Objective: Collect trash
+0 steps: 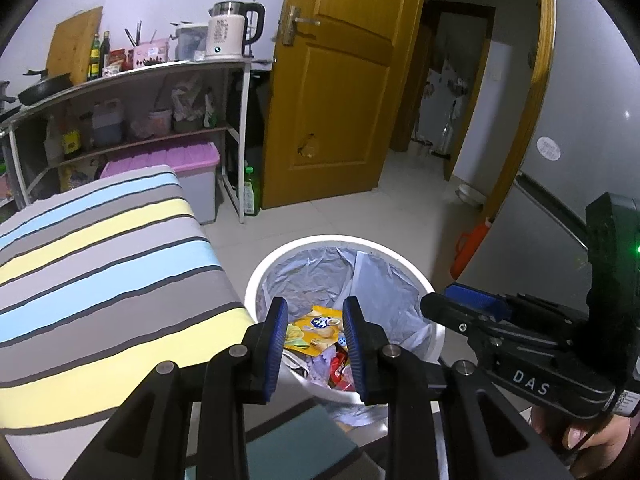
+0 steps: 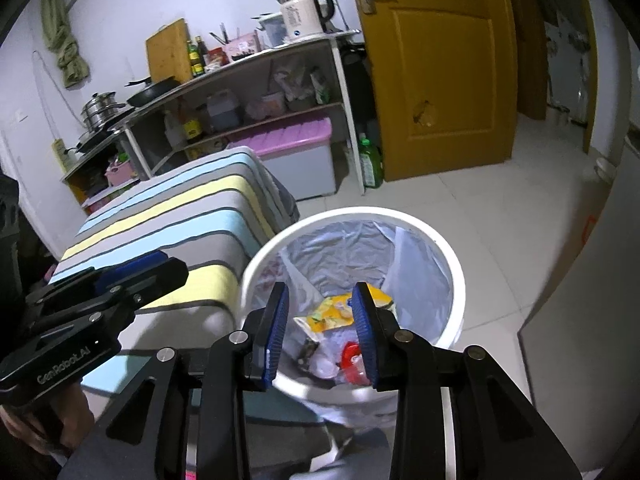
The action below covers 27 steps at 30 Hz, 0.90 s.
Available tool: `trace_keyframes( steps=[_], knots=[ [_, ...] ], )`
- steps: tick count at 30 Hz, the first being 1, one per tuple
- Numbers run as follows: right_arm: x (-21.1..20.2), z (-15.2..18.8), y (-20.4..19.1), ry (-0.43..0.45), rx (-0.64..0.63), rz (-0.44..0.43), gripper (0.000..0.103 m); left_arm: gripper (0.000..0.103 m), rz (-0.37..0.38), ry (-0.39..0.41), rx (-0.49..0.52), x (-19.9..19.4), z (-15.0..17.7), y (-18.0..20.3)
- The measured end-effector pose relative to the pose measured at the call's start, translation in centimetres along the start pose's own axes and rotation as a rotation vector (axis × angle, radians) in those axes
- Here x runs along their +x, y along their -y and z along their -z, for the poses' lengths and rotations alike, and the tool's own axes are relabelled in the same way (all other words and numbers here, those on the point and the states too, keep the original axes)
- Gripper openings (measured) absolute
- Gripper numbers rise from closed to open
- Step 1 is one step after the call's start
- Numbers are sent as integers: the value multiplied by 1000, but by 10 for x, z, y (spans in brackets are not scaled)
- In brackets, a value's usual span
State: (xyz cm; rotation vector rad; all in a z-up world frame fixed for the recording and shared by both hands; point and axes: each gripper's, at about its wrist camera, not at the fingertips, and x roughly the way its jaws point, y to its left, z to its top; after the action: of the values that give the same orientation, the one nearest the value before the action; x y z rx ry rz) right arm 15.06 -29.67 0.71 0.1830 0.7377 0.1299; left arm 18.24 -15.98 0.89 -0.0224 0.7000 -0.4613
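Observation:
A white round trash bin (image 1: 256,272) with a grey liner stands on the floor beside the striped table; it also shows in the right wrist view (image 2: 452,256). Inside lie a yellow snack bag (image 1: 316,330) (image 2: 336,312), a red wrapper (image 1: 340,368) (image 2: 352,356) and other scraps. My left gripper (image 1: 315,344) is open and empty above the bin's near rim. My right gripper (image 2: 322,332) is open and empty over the bin. The right gripper also shows at the right of the left wrist view (image 1: 480,304), and the left one at the left of the right wrist view (image 2: 132,268).
A table with a striped cloth (image 1: 100,264) stands left of the bin. Behind it is a metal shelf (image 1: 132,76) with a kettle (image 1: 232,32), bottles and pans, and a pink-lidded box (image 1: 184,164) below. A wooden door (image 1: 340,92) stands open onto tiled floor.

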Motion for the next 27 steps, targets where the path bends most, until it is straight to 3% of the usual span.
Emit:
trace_keyframes(
  steps=[18,27],
  knots=[
    [-68,37,-63,79,-126,-17,35,28,-45,95,-18,-101,41,-6],
    [-91,62,-78,97,-152,-37,35,29,-74,111,-17,-133,62,-5]
  ],
)
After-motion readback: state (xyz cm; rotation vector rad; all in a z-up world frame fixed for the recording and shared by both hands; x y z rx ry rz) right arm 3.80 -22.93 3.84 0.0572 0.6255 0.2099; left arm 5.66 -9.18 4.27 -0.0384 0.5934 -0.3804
